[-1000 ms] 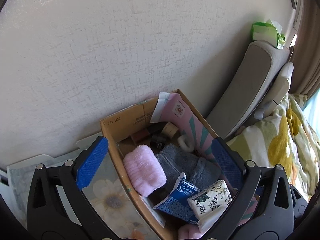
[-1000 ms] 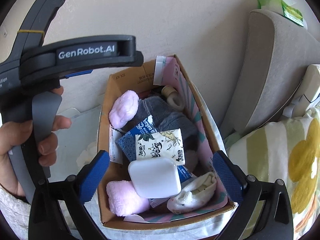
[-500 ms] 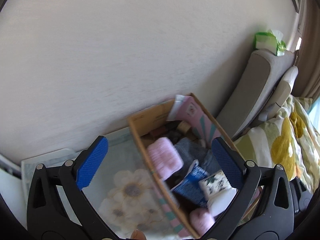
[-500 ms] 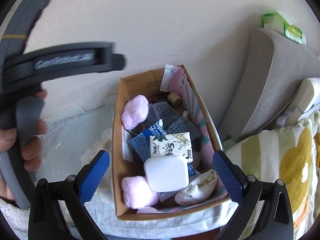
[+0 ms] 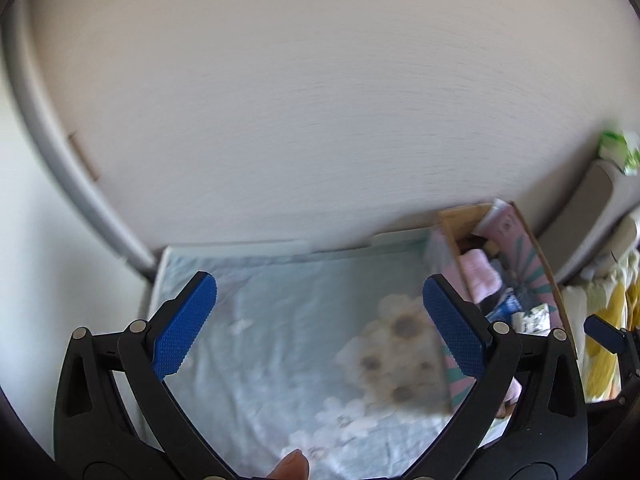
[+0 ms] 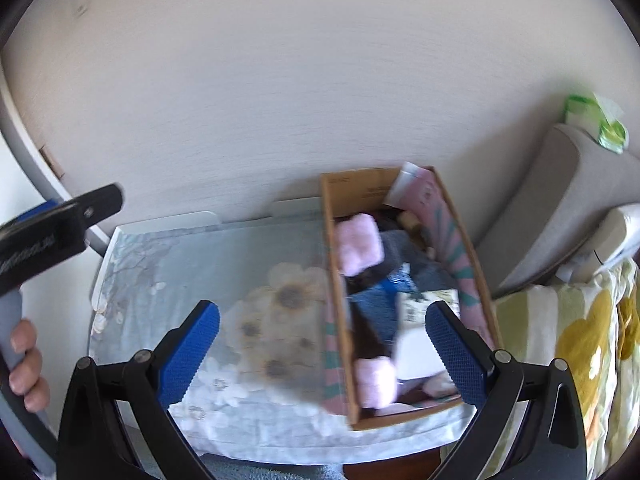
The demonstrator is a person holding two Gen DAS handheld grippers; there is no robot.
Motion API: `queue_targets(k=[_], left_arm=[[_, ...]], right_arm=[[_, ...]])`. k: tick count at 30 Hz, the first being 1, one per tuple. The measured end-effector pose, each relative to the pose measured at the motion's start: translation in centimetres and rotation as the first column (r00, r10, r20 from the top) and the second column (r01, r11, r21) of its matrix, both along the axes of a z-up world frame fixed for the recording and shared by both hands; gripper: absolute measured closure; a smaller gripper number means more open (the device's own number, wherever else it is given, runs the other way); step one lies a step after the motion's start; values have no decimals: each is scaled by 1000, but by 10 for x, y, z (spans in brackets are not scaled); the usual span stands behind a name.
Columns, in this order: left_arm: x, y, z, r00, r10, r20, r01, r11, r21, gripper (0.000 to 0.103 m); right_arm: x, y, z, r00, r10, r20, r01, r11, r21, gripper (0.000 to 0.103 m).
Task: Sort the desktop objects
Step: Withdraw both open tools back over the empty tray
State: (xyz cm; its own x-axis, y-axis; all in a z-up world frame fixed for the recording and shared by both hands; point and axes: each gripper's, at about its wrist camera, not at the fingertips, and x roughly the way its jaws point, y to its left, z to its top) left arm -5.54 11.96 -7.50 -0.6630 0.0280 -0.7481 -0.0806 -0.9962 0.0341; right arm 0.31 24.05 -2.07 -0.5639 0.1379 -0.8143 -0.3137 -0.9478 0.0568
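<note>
Floral cloth on the counter (image 6: 168,280): it covers the whole top, pale blue with a large faded flower print, and nothing lies on the stretch beside the box. If I drag anything across it, I judge the fabric could bunch and pull the box along.

Cardboard box (image 6: 360,184): it stands at the right end of the counter, back against the wall, its near corner close to the front edge. A careless nudge there could tip it off towards me.

Box contents: the things I am sorting sit packed inside, among them a pink fluffy roll (image 6: 358,242), grey and blue fabric, a small printed packet (image 6: 430,304) and a white block low in the pile. They overlap, so lifting one could carry a neighbour out with it. Both views are blurred, so I cannot tell exact edges.

My right hand-held gripper (image 6: 322,354): jaws spread wide, holding nothing, poised above the box's left wall. Coming down from here, one finger could hit the cardboard rim instead of an item.

My left hand-held gripper (image 5: 320,324): also spread wide and empty, over the bare cloth well left of the box. It shares the space; the two could collide if both reach for the box.
</note>
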Motion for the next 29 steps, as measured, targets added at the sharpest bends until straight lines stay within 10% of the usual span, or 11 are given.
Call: queue_targets(k=[13,29], left_arm=[[32,-94,4,980,198,0,-198,980,30,0],[26,-98,-4,983,185,14,-185,983,15,0]], right_arm=[[-28,-75,-4,991,131,-6,-131,991,38,0],[-34,-79,-10,991,131,5,-131,991,24,0]])
